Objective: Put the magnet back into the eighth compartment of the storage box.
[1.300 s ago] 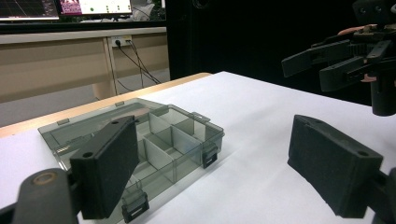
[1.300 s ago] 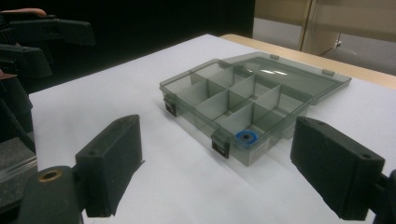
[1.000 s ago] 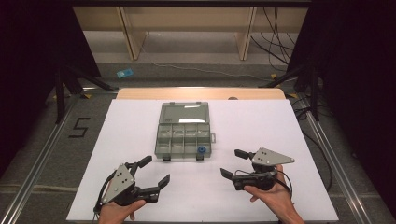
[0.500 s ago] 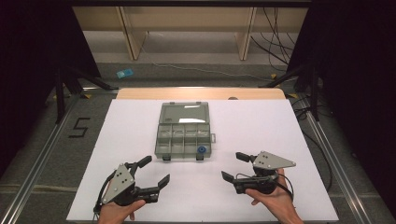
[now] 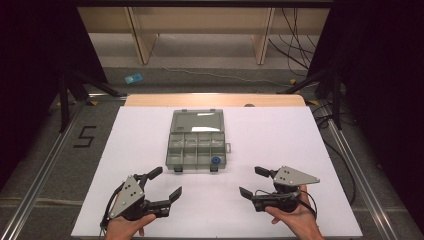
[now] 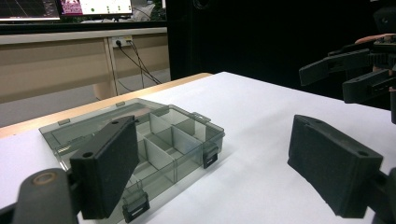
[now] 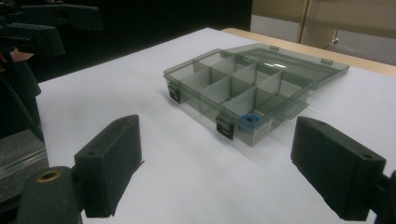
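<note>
A smoky clear compartment box [image 5: 197,145] lies open mid-table, its lid folded back flat. A small blue ring [image 5: 216,160] sits in the front right compartment, and the right gripper view has the ring [image 7: 248,119] near the box's [image 7: 238,86] front corner. My left gripper [image 5: 165,182] is held low at the front left, jaws wide apart, empty, short of the box [image 6: 154,140]. At the front right my right gripper [image 5: 255,182] is also open and empty, pointing toward the left gripper. Each hand grips its handle from below.
The white table [image 5: 310,145] ends at a wooden strip [image 5: 215,100] at the back. Black stands and cables flank both sides on the floor. A small blue object [image 5: 133,78] lies on the floor beyond the table. The other gripper [image 6: 355,70] shows far off in the left gripper view.
The right gripper has shifted slightly toward the front edge. The left gripper and the box stay where they were.
</note>
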The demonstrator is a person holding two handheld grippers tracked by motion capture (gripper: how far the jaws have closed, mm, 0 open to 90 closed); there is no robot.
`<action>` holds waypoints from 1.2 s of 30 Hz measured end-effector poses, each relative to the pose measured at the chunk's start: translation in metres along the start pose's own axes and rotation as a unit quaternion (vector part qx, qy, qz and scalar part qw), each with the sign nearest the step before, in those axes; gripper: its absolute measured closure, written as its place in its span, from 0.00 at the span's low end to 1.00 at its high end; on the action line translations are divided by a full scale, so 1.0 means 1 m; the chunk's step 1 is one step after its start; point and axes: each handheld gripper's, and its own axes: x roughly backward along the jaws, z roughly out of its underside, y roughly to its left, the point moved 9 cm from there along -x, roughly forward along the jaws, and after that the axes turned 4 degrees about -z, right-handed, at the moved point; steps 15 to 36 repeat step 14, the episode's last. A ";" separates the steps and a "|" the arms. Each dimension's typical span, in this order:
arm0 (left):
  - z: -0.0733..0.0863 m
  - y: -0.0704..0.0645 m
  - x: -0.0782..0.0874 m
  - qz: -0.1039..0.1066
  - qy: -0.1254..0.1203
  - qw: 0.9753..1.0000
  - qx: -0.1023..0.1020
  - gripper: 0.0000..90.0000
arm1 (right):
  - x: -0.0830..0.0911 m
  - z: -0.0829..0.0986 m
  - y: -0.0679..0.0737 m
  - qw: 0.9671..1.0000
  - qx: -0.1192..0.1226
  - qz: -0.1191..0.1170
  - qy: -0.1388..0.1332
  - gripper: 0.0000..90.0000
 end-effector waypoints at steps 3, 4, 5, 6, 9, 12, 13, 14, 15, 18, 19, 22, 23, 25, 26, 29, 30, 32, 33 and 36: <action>0.001 0.001 0.001 -0.004 0.006 1.000 -0.004 0.18 | -0.001 0.000 0.000 1.000 -0.010 0.002 -0.001 0.19; 0.001 0.001 0.001 -0.004 0.006 1.000 -0.004 0.18 | 0.000 0.001 0.001 1.000 -0.014 -0.003 0.002 0.19; 0.001 0.001 0.001 -0.003 0.006 1.000 -0.004 0.18 | 0.000 0.001 0.001 1.000 -0.014 -0.003 0.002 0.19; 0.001 0.001 0.001 -0.003 0.006 1.000 -0.004 0.18 | 0.000 0.002 0.001 1.000 -0.013 -0.005 0.007 0.19; 0.001 0.001 0.001 -0.003 0.006 1.000 -0.004 0.18 | 0.000 0.001 0.001 1.000 -0.011 0.000 0.005 0.19; 0.001 0.001 0.001 -0.003 0.006 1.000 -0.004 0.18 | -0.001 0.002 0.002 1.000 -0.012 -0.005 0.009 0.19; 0.001 0.001 0.001 -0.003 0.006 1.000 -0.004 0.18 | -0.001 0.002 0.002 1.000 -0.012 -0.005 0.009 0.19; 0.001 0.001 0.001 -0.004 0.006 1.000 -0.004 0.18 | 0.000 0.002 0.001 1.000 -0.011 -0.005 0.010 0.19; 0.001 0.001 0.001 -0.004 0.006 1.000 -0.004 0.18 | 0.000 0.002 0.001 1.000 -0.011 -0.005 0.010 0.19; 0.001 0.001 0.001 -0.004 0.006 1.000 -0.004 0.18 | 0.000 0.002 0.001 1.000 -0.011 -0.005 0.010 0.19; 0.001 0.001 0.001 -0.004 0.006 1.000 -0.004 0.18 | 0.000 0.002 0.001 1.000 -0.011 -0.005 0.010 0.19; 0.001 0.001 0.001 -0.004 0.006 1.000 -0.004 0.18 | 0.000 0.002 0.001 1.000 -0.011 -0.005 0.010 0.19; 0.001 0.001 0.001 -0.004 0.006 1.000 -0.004 0.18 | 0.000 0.002 0.001 1.000 -0.011 -0.005 0.010 0.19; 0.001 0.001 0.001 -0.004 0.006 1.000 -0.004 0.18 | 0.000 0.002 0.001 1.000 -0.011 -0.005 0.010 0.19; 0.001 0.001 0.001 -0.004 0.006 1.000 -0.004 0.18 | 0.000 0.002 0.001 1.000 -0.011 -0.005 0.010 0.19; 0.001 0.001 0.001 -0.004 0.006 1.000 -0.004 0.18 | 0.000 0.002 0.001 1.000 -0.011 -0.005 0.010 0.19; 0.001 0.001 0.001 -0.004 0.006 1.000 -0.004 0.18 | 0.000 0.002 0.001 1.000 -0.011 -0.005 0.010 0.19; 0.001 0.001 0.001 -0.004 0.006 1.000 -0.004 0.18 | 0.000 0.002 0.001 1.000 -0.011 -0.005 0.010 0.19; 0.001 0.001 0.001 -0.004 0.006 1.000 -0.004 0.18 | 0.000 0.002 0.001 1.000 -0.011 -0.005 0.010 0.19; 0.001 0.001 0.001 -0.004 0.006 1.000 -0.004 0.18 | 0.000 0.002 0.001 1.000 -0.011 -0.005 0.010 0.19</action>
